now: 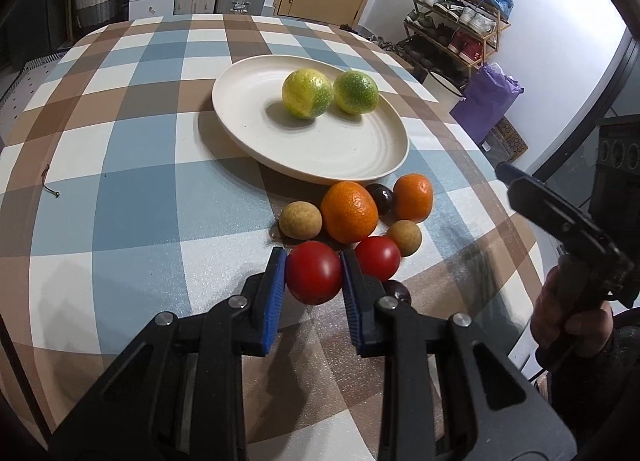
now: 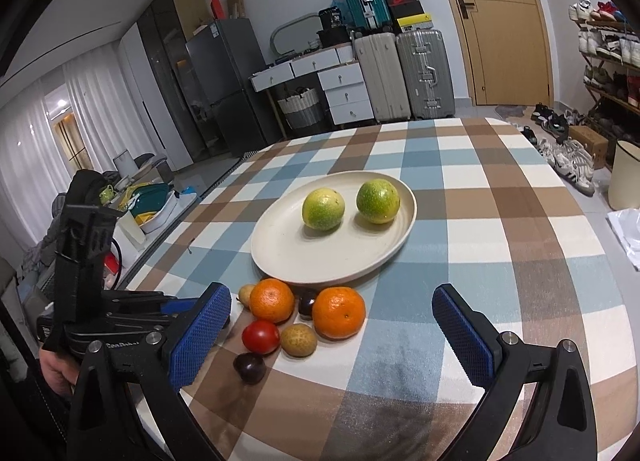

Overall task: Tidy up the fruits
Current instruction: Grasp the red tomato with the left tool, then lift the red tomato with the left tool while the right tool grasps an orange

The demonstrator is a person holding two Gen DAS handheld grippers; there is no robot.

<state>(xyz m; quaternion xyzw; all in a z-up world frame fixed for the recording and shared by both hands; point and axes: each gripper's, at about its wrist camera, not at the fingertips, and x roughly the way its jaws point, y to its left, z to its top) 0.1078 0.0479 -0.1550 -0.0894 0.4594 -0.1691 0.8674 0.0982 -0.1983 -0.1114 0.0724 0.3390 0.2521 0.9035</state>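
Observation:
My left gripper (image 1: 314, 275) is shut on a red tomato (image 1: 314, 277) at the near edge of a fruit pile on the checked tablecloth. The pile holds two oranges (image 1: 349, 211), a second tomato (image 1: 377, 258), two brown longans (image 1: 300, 220) and two dark plums (image 1: 380, 197). A cream plate (image 1: 344, 149) behind the pile carries two green-yellow citrus fruits (image 1: 307, 93). My right gripper (image 2: 332, 325) is open and empty, above the table's near edge, facing the pile (image 2: 339, 313) and the plate (image 2: 304, 261).
The table (image 1: 120, 165) has a checked blue, brown and white cloth. A shoe rack (image 1: 460, 21) and a purple bag (image 1: 486, 101) stand beyond the right edge. Suitcases (image 2: 404, 73) and white drawers (image 2: 344, 93) stand behind the table.

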